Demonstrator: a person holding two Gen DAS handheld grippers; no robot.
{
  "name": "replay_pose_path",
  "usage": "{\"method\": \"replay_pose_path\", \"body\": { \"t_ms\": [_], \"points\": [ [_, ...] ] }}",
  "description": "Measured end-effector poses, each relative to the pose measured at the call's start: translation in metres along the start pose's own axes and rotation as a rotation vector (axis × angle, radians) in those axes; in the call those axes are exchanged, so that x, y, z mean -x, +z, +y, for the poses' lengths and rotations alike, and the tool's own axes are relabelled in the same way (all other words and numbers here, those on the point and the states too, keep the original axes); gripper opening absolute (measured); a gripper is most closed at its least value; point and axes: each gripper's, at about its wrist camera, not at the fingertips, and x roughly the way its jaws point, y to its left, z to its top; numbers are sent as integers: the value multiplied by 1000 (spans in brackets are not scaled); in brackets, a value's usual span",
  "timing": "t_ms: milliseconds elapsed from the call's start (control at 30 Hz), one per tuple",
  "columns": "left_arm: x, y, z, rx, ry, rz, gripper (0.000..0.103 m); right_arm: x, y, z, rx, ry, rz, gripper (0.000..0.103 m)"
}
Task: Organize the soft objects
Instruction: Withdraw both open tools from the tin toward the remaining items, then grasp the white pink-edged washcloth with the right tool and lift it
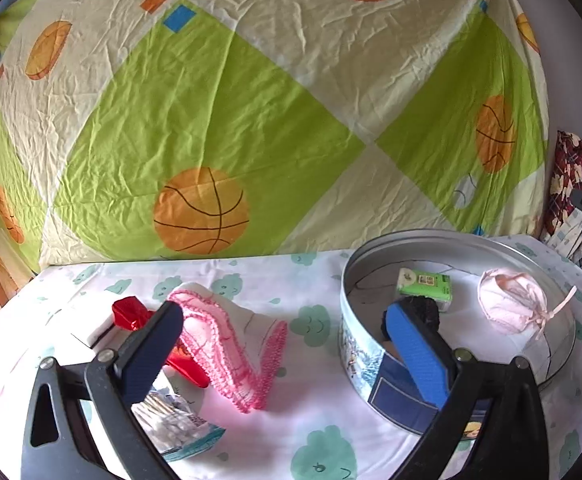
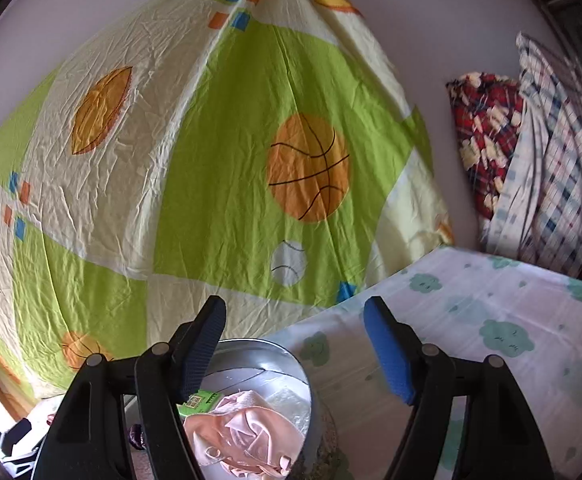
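Spreading wide and gripping nothing, the left gripper (image 1: 287,344) hangs low over the bed, its right finger reaching over the rim of the round tin (image 1: 361,354) and its left finger hanging over the loose things beside the tin. The right gripper (image 2: 295,344) is just as wide apart and just as bare, held higher, above the tin's far side.

Inside the tin lie a pink baby bonnet (image 1: 511,306), a green tissue pack (image 1: 425,284) and something dark that I cannot make out behind the left gripper's blue pad. Left of the tin, still out on the cloud-print sheet (image 1: 315,396), sit a pink-edged knitted piece (image 1: 231,344), a red item (image 1: 131,314) partly under it, and a bag of cotton swabs (image 1: 171,420) nearest the camera. So the job looks partly done, with the knitted piece the likeliest next pick.

Room is decent: bare sheet separates the tin from the knitted piece, and the hanging basketball cloth (image 1: 251,100) stands well behind the tin. The tin's raised metal rim is the one edge to lift over.
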Motion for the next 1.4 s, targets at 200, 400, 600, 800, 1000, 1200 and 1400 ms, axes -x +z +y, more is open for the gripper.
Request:
{"method": "replay_pose_path", "body": {
  "t_ms": [200,400,600,800,1000,1200,1400],
  "points": [
    [-1,-3,13,6,-2,16,103,19,-8,1,-15,-57,-57,73],
    [2,-7,19,-20,1,10,103,33,-13,1,-28,-109,-82,73],
    [3,-9,37,19,-13,28,103,43,-23,7,-14,-135,-74,73],
    [3,-10,58,35,2,27,103,53,-33,24,24,-129,-67,73],
    [1,-9,84,78,16,36,103,58,-44,48,72,-95,-54,73],
    [-4,-11,116,93,79,43,103,61,-59,84,131,-4,-19,73],
    [-6,-11,158,146,143,49,103,59,-81,133,206,123,45,73]
  ]
}}
